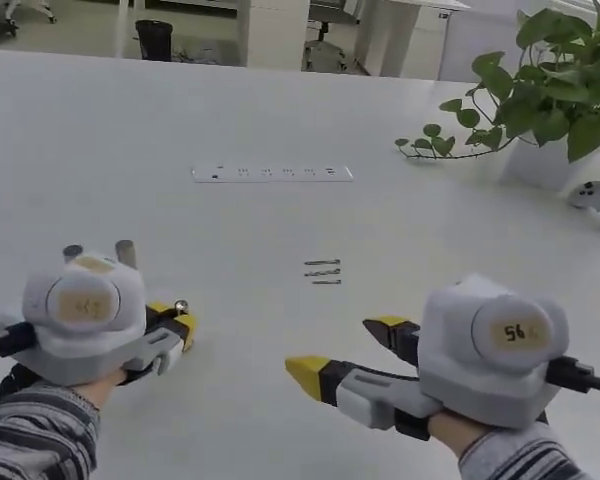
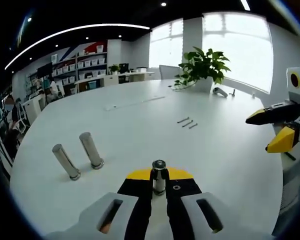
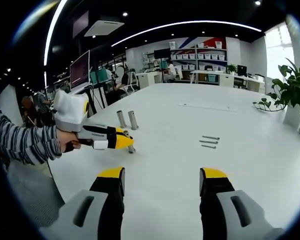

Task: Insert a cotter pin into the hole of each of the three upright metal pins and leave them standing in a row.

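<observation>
Three small cotter pins (image 1: pixel 322 272) lie side by side on the white table, ahead of both grippers; they appear too in the left gripper view (image 2: pixel 186 122) and the right gripper view (image 3: pixel 208 142). My left gripper (image 1: pixel 180 322) (image 2: pixel 159 181) is shut on one upright metal pin (image 1: pixel 181 306) (image 2: pixel 159 169) standing on the table. Two more metal pins (image 1: pixel 126 252) (image 2: pixel 91 149) stand just behind and to its left, also in the right gripper view (image 3: pixel 133 120). My right gripper (image 1: pixel 350 345) (image 3: pixel 162 175) hovers open and empty, short of the cotter pins.
A white power strip (image 1: pixel 272 173) lies farther back at mid-table. A potted plant (image 1: pixel 540 90) and a white controller (image 1: pixel 595 198) sit at the far right. Chairs and a black bin (image 1: pixel 154 40) stand beyond the table's far edge.
</observation>
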### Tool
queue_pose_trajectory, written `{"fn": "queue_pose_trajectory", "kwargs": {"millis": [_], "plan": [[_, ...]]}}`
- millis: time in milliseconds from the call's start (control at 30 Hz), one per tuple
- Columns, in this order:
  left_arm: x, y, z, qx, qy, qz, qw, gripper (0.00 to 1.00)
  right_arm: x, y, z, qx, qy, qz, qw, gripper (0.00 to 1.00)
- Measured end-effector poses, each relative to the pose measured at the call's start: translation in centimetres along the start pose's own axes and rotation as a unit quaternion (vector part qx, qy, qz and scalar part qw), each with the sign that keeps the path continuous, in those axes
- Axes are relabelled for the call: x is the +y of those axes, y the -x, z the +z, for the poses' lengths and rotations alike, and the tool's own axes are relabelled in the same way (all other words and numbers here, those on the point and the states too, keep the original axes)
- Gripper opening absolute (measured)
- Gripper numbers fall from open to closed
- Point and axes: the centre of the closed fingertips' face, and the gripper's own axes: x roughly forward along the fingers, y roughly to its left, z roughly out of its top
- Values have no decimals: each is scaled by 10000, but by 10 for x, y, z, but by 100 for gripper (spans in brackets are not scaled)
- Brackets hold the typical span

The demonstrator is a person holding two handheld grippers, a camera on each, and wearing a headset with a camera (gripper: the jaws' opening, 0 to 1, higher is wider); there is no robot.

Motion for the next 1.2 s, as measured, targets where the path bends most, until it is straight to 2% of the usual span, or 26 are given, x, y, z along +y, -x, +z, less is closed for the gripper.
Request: {"fn": "queue_pose_trajectory", "kwargs": {"millis": [267,600,733,833,967,1000,1067,1200], "plan": [[2,-2,0,-8,-311,77,9995,5,-5,-2,-3,46,-78,-40,10000,58],[5,-4,0,-14,-230,171,9996,6,-9,-4,2,124,158,23,9998,58],[4,-4,1,-16,-189,159,9997,15,-14,-6,6,197,385,106,9990,58],[1,-1,0,15,-163,105,9998,22,-20,-8,14,225,433,322,9983,54],[1,6,0,19,-156,84,9998,29,-29,-14,16,448,614,495,9959,52],[1,9,-1,26,-161,82,9998,31,-32,-16,14,616,724,558,9939,52],[0,15,-2,50,-189,95,9998,34,-37,-19,13,758,891,638,9911,51],[-2,27,-5,30,-99,87,9999,41,-49,-27,11,1018,927,777,9874,47]]}}
